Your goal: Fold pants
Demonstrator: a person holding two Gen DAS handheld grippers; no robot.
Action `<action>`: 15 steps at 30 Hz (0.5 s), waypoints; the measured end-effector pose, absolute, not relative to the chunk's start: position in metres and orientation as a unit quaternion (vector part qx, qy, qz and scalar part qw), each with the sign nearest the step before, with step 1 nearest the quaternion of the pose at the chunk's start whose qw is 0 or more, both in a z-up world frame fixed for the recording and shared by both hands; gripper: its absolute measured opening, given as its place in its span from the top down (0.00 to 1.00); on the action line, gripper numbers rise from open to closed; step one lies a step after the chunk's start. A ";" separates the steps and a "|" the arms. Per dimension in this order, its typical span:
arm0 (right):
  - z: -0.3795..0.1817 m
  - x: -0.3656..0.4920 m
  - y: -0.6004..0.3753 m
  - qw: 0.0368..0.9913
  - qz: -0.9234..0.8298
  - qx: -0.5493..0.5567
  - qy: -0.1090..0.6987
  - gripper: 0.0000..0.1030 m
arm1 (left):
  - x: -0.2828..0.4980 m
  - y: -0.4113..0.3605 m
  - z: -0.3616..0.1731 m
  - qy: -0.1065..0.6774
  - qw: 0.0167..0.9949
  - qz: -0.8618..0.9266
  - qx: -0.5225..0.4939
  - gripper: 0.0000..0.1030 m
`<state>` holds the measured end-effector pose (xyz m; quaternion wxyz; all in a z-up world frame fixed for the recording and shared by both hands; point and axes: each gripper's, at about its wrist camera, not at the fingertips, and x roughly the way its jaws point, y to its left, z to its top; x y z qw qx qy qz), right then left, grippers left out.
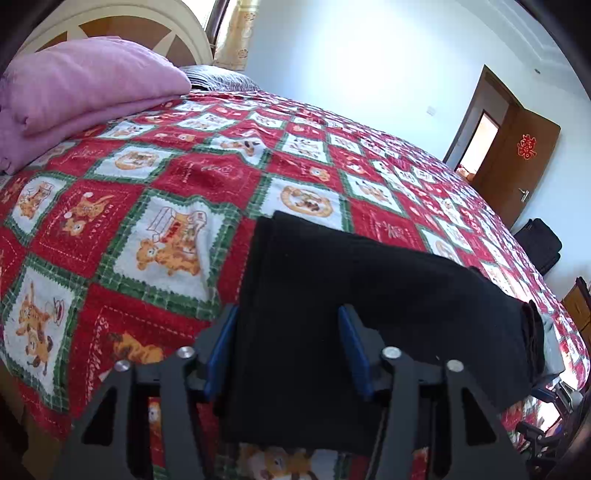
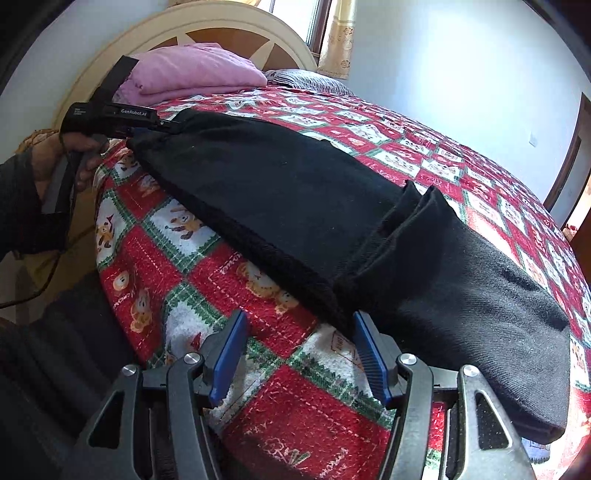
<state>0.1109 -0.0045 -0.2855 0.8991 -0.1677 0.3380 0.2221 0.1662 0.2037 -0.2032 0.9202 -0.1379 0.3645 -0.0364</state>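
Note:
Black pants [image 2: 295, 192] lie folded lengthwise across a red, green and white patchwork quilt [image 2: 280, 398], one end doubled over at the right. In the right wrist view my left gripper [image 2: 168, 124] sits at the far left end of the pants, where the cloth is gathered up to its tips; a hand [image 2: 74, 155] holds it. In the left wrist view the pants [image 1: 369, 280] fill the gap of the left gripper [image 1: 289, 308], and the blue pads [image 1: 221, 350] bear on the cloth. My right gripper [image 2: 300, 315] is open over the quilt, its right finger beside the pants' near edge.
A folded pink blanket [image 1: 85, 85] and a grey striped pillow [image 1: 218, 75] lie at the head of the bed by a cream headboard [image 2: 221, 26]. A brown door [image 1: 517, 155] and a black bag [image 1: 539, 243] stand beyond the far side. The bed's edge runs below both grippers.

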 end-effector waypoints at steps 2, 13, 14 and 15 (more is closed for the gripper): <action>-0.286 0.111 -0.003 0.899 0.221 -0.170 0.338 0.41 | 0.165 0.202 -0.202 0.366 0.920 -0.035 -0.134 0.55; -0.283 0.112 -0.005 0.901 0.219 -0.164 0.338 0.41 | 0.155 0.200 -0.177 0.343 0.924 -0.063 -0.158 0.82; -0.282 0.112 -0.006 0.901 0.218 -0.162 0.337 0.41 | 0.155 0.200 -0.176 0.341 0.923 -0.067 -0.165 0.82; -0.281 0.113 -0.008 0.902 0.216 -0.160 0.337 0.41 | 0.155 0.205 -0.177 0.339 0.919 -0.072 -0.187 0.82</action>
